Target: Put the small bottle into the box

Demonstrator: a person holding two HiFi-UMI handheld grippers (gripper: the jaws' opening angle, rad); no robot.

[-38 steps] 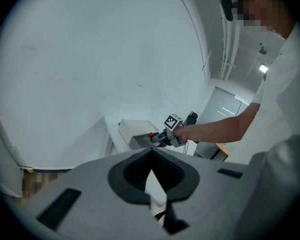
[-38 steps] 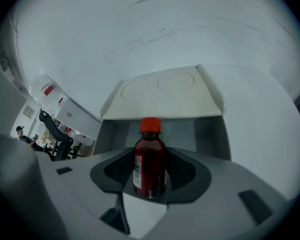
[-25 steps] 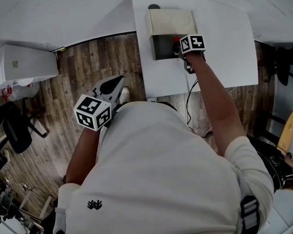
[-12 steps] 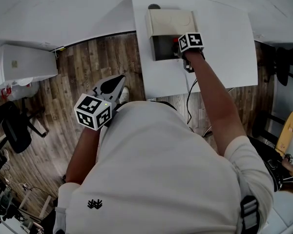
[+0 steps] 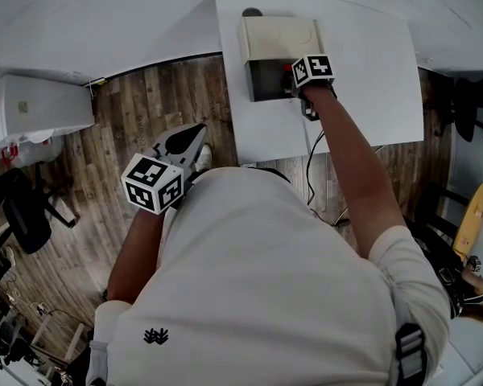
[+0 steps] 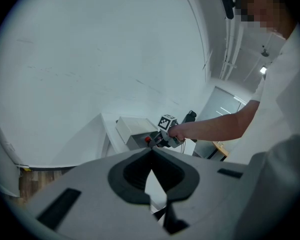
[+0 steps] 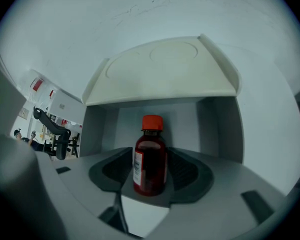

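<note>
Two grippers are in my hands, and only the right one is busy. My right gripper [image 5: 292, 80] reaches out to twelve o'clock from me, its tips at the open front of the box [image 5: 282, 34], which sits on the white table [image 5: 370, 71] with its pale lid tipped up and back.

Looking along the right jaws, the small bottle [image 7: 150, 159] stands upright just inside the box, on its grey floor, dead centre between my two pads. It is dark red, with a red cap [image 7: 152, 122] at its twelve o'clock end and a white label [image 7: 138, 166] on the side facing nine o'clock. The jaws are opening: they stand wide, the pads flank the bottle at nine and three o'clock, and as far as I can see they are letting it go, not squeezing it. The box's grey walls rise on both sides of the bottle, and the lid hangs over it.

My left gripper [image 6: 151, 156] hangs at about nine o'clock from my body, over the wooden floor [image 5: 145, 111], well apart from the table. Its jaws are closed, the tips meeting with nothing between them. They point toward the table, where the box and my right gripper show at twelve o'clock beyond the tips.
</note>
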